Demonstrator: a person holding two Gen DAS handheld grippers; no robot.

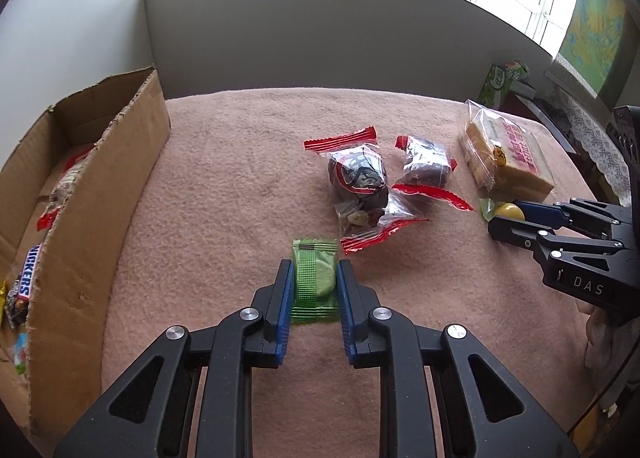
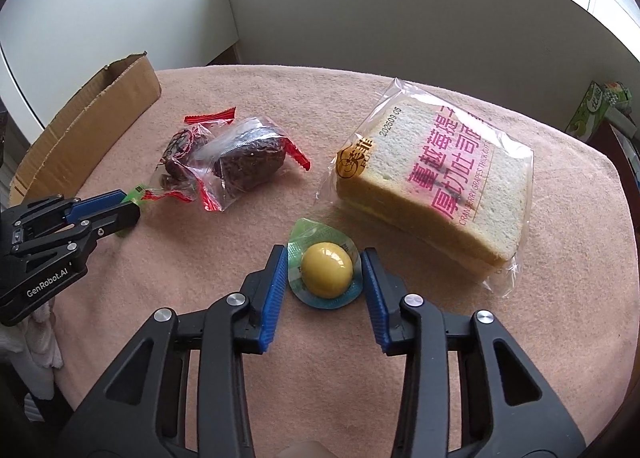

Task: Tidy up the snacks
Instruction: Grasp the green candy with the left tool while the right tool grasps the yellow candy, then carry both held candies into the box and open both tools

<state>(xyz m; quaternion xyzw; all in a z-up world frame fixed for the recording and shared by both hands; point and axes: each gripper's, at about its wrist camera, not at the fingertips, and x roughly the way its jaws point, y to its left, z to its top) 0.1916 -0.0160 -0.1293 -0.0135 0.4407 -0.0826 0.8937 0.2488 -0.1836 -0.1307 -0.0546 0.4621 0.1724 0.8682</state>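
The left tongs [image 1: 313, 286] pinched a green wrapped biscuit [image 1: 314, 282] lying flat on the pink-covered bench [image 1: 240, 177], blue pads tight against both its sides. To the right, the right tongs [image 2: 325, 272] straddled a yellow-domed jelly cup [image 2: 326, 274], pads at the edges of its foil rim; whether they pressed it could not be told. Just beyond the biscuit sat three clear snack packs with red ends [image 1: 362, 181], clustered and touching. Farther right lay a bagged slab of sliced bread [image 2: 436, 193], just beyond the cup. Along the bench's left edge stood an open cardboard box [image 1: 100, 193] already holding a Snickers bar [image 1: 24, 286] and other wrappers.
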